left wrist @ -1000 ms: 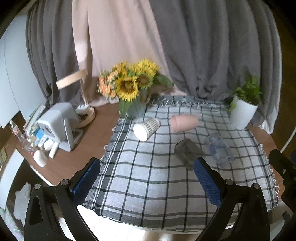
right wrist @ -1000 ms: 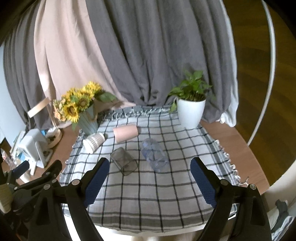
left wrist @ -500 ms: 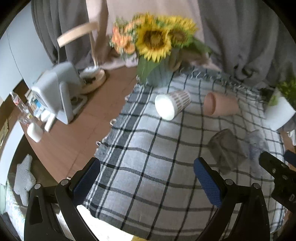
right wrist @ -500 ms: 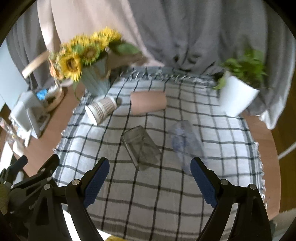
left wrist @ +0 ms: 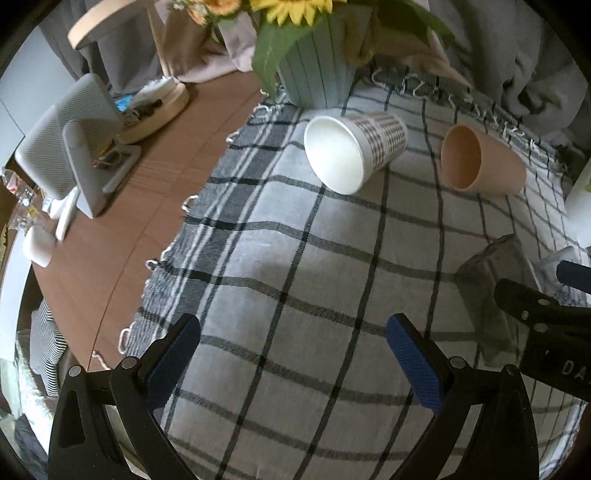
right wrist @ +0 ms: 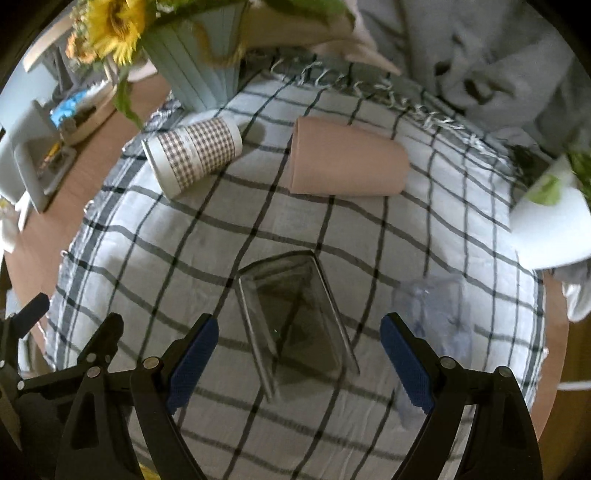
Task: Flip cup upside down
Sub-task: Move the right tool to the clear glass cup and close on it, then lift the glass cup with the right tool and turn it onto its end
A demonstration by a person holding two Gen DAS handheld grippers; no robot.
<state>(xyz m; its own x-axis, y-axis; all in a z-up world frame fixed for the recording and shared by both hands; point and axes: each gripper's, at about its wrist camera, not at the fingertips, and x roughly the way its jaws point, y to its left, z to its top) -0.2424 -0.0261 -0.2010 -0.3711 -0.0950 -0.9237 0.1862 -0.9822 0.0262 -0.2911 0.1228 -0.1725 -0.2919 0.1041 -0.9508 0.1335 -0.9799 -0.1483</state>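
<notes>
- Sunflowers (left wrist: 295, 9) cut off by top edge, left wrist view; only lower petals + vase (left wrist: 317, 70) body show.
- Smoky square glass (left wrist: 491, 291) at 3 o'clock partly hidden behind right gripper (left wrist: 546, 332).
- Clear plastic cup (right wrist: 436, 317) blurred in right wrist view; outline hard to tell.
- White plant pot (right wrist: 550, 225) at 3 o'clock cut by the view's rim, leaves blurred.
- Desk clutter (right wrist: 70, 107) at 10 o'clock too small/blurred to ID.
</notes>
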